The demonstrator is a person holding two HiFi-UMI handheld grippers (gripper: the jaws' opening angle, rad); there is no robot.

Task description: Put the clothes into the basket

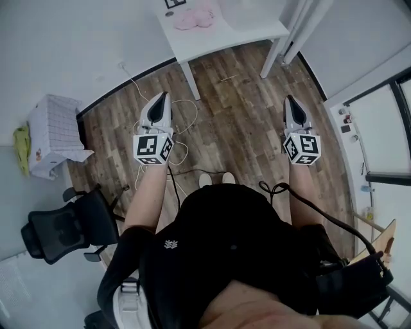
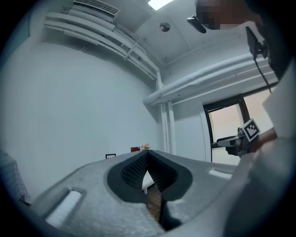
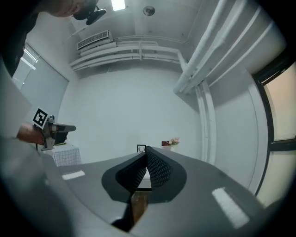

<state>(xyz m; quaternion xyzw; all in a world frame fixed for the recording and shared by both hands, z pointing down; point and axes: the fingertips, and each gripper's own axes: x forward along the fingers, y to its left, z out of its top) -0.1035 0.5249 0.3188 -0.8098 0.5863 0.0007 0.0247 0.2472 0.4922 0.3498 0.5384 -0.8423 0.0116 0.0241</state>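
We hold the left gripper (image 1: 161, 96) and the right gripper (image 1: 289, 99) level, each with its jaws pressed together on nothing. Ahead and well apart from both, the pink clothes (image 1: 194, 17) lie on the white table (image 1: 218, 36). The checked basket (image 1: 56, 132) stands on the floor, off to the left gripper's left.

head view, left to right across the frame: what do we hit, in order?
yellow-green cloth → white checked basket → left gripper → pink clothes → right gripper → window. The black chair is left out because it overlaps the basket's span.
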